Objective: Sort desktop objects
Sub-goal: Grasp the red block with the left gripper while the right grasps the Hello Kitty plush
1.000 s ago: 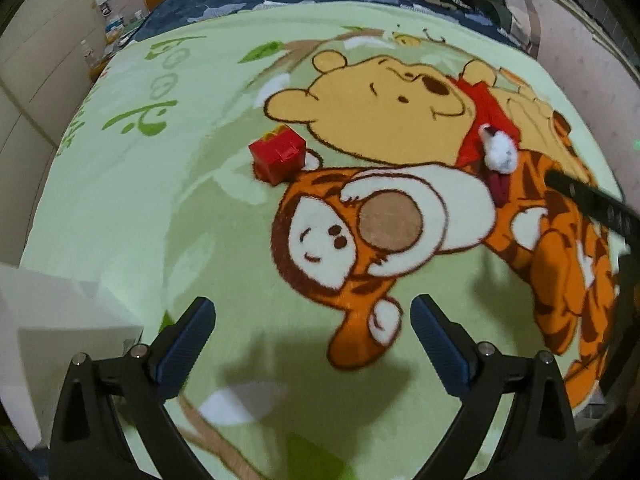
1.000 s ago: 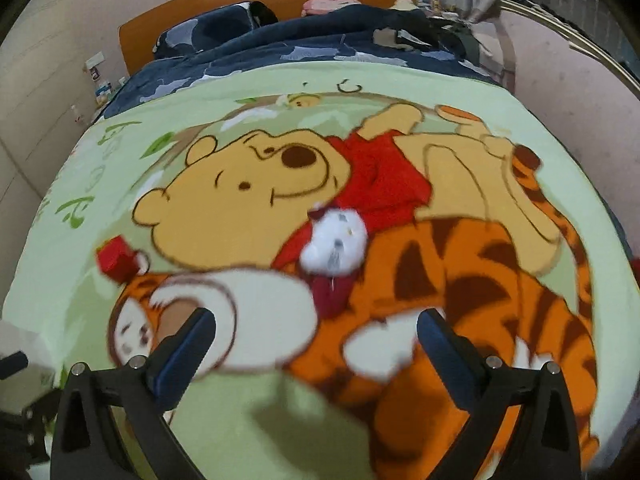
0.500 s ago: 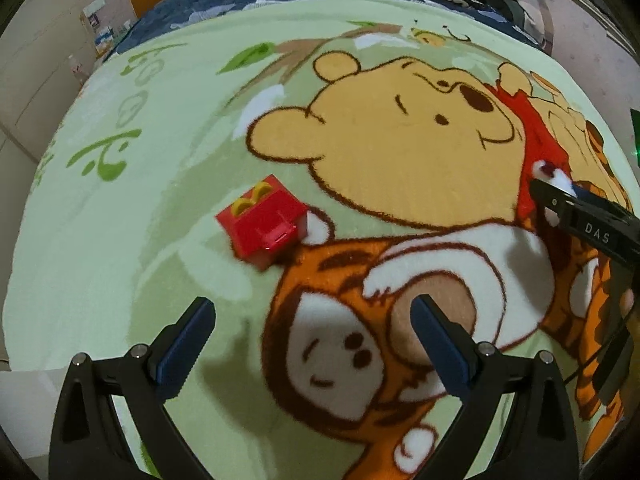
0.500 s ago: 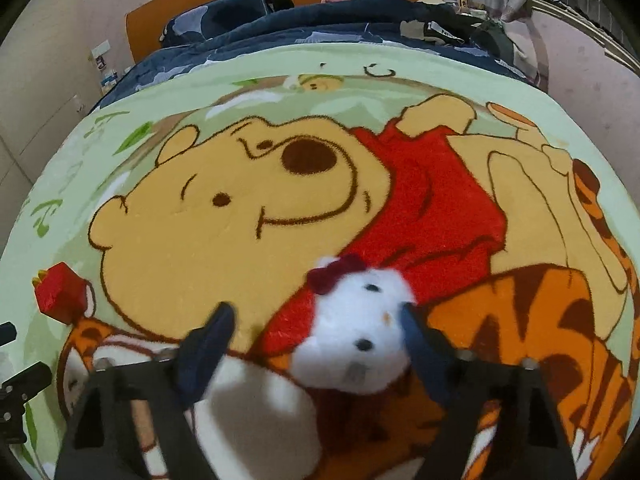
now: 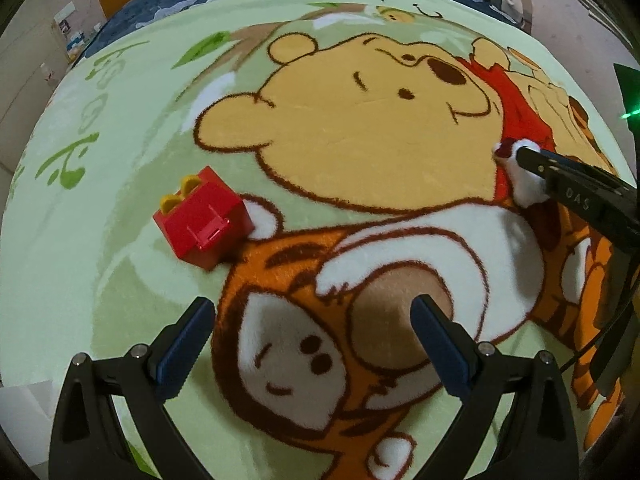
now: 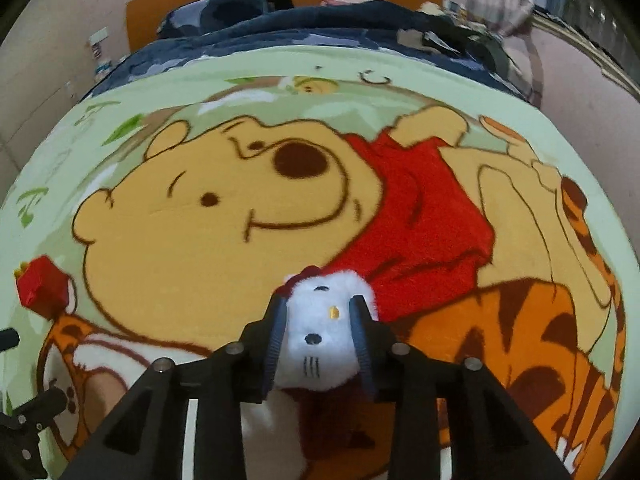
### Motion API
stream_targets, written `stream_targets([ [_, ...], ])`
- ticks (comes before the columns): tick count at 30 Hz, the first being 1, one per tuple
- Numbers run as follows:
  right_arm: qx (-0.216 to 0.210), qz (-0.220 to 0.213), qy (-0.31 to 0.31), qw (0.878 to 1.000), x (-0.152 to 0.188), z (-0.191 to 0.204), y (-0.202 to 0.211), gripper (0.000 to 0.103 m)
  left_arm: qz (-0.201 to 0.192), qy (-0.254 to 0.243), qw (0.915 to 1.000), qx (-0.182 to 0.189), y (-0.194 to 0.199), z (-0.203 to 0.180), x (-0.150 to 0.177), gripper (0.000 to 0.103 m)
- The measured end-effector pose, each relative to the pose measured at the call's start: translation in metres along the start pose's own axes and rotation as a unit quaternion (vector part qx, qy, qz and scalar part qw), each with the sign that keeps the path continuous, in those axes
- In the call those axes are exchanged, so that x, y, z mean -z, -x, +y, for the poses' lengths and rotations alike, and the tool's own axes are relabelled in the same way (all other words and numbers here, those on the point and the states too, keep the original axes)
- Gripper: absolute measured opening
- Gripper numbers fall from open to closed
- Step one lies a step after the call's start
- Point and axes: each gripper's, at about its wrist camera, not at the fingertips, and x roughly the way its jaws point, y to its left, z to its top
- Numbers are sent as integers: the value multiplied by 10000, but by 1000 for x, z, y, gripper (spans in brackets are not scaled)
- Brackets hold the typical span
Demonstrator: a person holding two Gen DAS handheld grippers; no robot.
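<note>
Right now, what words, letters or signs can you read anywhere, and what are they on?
"DAS": white letters on the black side of the right gripper, seen from the left wrist camera.
Yellow arches sign, no words: on top of the red toy box.
Green writing on the blanket, left edge: curly shapes, not readable.
Labels on things by the wall: too small and blurred to read.
The white plush cat: no text.

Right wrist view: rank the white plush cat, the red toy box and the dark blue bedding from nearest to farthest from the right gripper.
1. White plush cat: squeezed between the fingers of the right gripper, which have just been closing.
2. Red toy box: far left, on the cartoon blanket.
3. Dark blue bedding: top, beyond the blanket's far edge.
</note>
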Motion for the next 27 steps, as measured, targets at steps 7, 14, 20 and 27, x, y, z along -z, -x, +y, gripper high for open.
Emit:
stream_targets([
  [7, 279, 385, 177, 9987, 4, -1, -17, 65, -64, 120, 9999, 81, 7, 6, -5, 99],
  [14, -300, 241, -261, 9989, 16, -33, -15, 42, -145, 158, 9998, -59, 11, 13, -14, 99],
  [20, -597, 178, -247, 9978, 22, -32, 0, 37, -175, 210, 9994, -199, 10, 24, -18, 99],
  [27, -930, 213, 87, 9954, 48, 14, 25, 37, -192, 96, 9996, -166, -2, 38, -31, 99],
])
